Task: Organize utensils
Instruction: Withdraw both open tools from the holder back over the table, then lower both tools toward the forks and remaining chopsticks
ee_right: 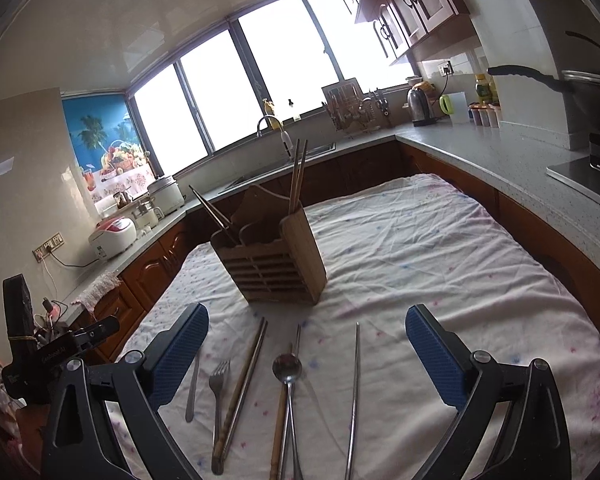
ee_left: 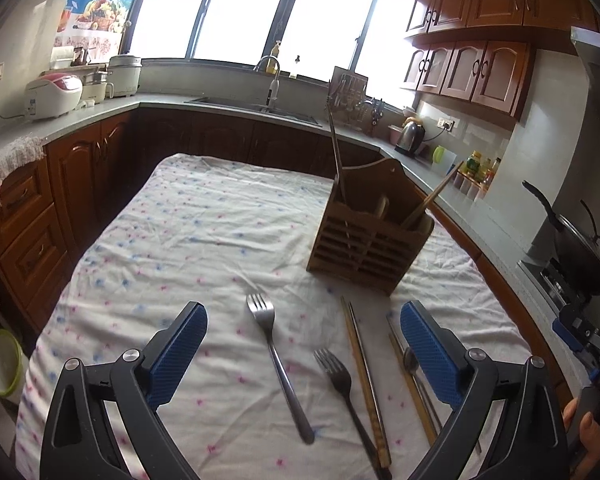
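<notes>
A wooden utensil holder (ee_left: 370, 236) stands on the cloth-covered table (ee_left: 204, 232) with chopsticks (ee_left: 336, 160) in it; it also shows in the right wrist view (ee_right: 276, 260). Two forks (ee_left: 278, 360) (ee_left: 342, 388), a chopstick pair (ee_left: 366, 380) and a spoon (ee_left: 412, 364) lie on the cloth near my left gripper (ee_left: 302, 354), which is open and empty above them. My right gripper (ee_right: 306, 358) is open and empty above a spoon (ee_right: 287, 368), a fork (ee_right: 219, 384), a chopstick pair (ee_right: 244, 376), a wooden chopstick (ee_right: 280, 412) and a metal chopstick (ee_right: 355, 392).
Kitchen counters (ee_left: 80, 128) surround the table, with rice cookers (ee_left: 54, 94), a sink (ee_left: 256, 110), a kettle (ee_left: 412, 136) and a wok on the stove (ee_left: 580, 248). The table's left edge drops to the floor, where a green bowl (ee_left: 0, 360) sits.
</notes>
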